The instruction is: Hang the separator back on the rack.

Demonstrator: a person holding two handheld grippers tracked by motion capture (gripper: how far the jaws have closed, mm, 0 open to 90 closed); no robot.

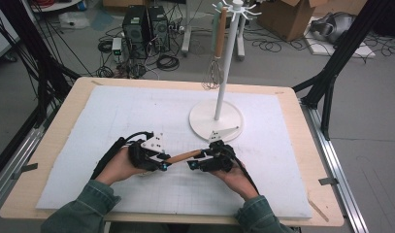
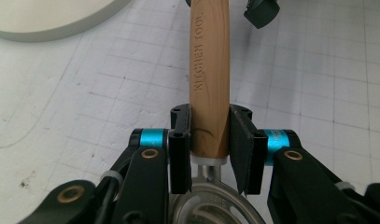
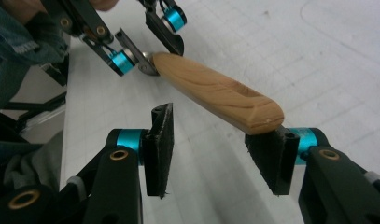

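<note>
The jaws of the left gripper (image 2: 210, 140) clamp the wooden handle (image 2: 209, 84) of a kitchen utensil near its metal end, the pads pressing it from both sides. The handle runs level above the white mat (image 1: 137, 111) toward the right gripper (image 3: 215, 149), whose jaws stand apart, not gripping. The handle's free butt end lies over the right-hand jaw in the right gripper view, just above its pad.

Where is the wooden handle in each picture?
High view: wooden handle lies low in the middle, between both grippers.
Left gripper view: handle runs up the centre.
Right gripper view: handle slants across the middle.
Shared landmark: white gridded mat.
</note>
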